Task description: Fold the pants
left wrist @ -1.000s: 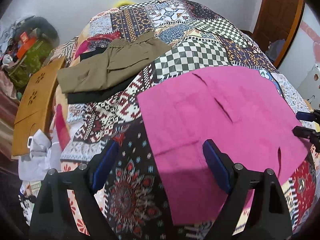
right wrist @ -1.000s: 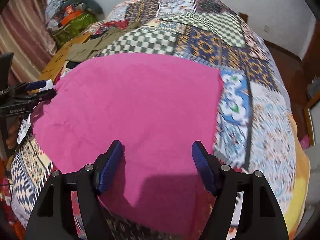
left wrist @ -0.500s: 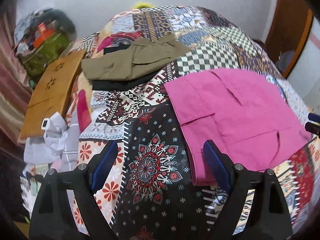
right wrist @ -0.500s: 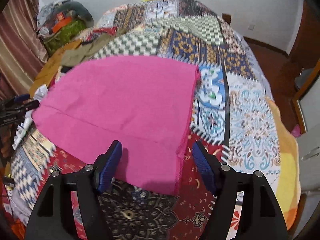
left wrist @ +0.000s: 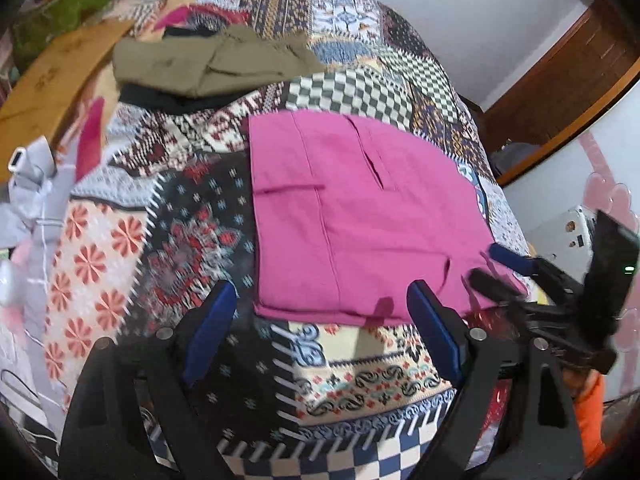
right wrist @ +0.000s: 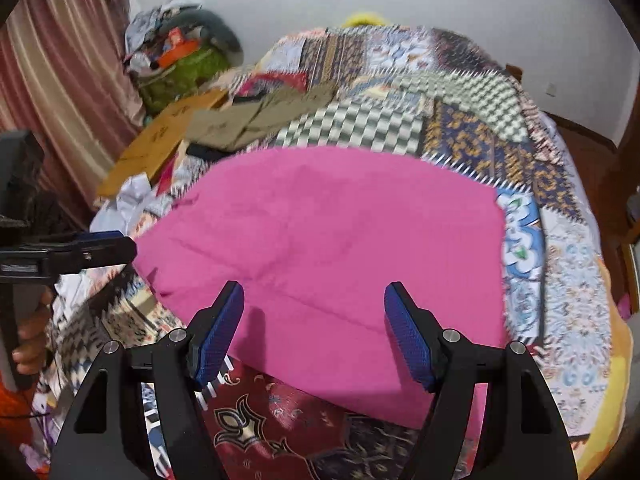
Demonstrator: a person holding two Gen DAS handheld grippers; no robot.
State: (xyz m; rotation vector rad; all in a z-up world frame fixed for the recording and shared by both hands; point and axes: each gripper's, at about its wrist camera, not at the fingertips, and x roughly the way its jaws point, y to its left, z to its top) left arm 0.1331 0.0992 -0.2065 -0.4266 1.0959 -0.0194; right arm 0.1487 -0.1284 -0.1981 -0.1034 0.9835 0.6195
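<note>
The pink pants (left wrist: 360,220) lie folded flat on the patchwork bedspread (left wrist: 192,248); they also fill the middle of the right wrist view (right wrist: 332,240). My left gripper (left wrist: 320,328) is open and empty, hovering just off the pants' near edge. My right gripper (right wrist: 312,328) is open and empty above the pants' near part. The right gripper also shows at the pants' right corner in the left wrist view (left wrist: 500,268), and the left gripper shows at the left edge of the right wrist view (right wrist: 108,246).
Folded olive pants (left wrist: 212,60) on a dark garment lie at the bed's far left. A brown cardboard panel (left wrist: 52,80), white cloth (left wrist: 32,184) and a heap of bags (right wrist: 180,56) sit left of the bed. A wooden door (left wrist: 580,68) stands at right.
Both grippers swung sideways around the bed's near edge and came closer together; the pink pants stayed flat. Both stayed open and empty.
</note>
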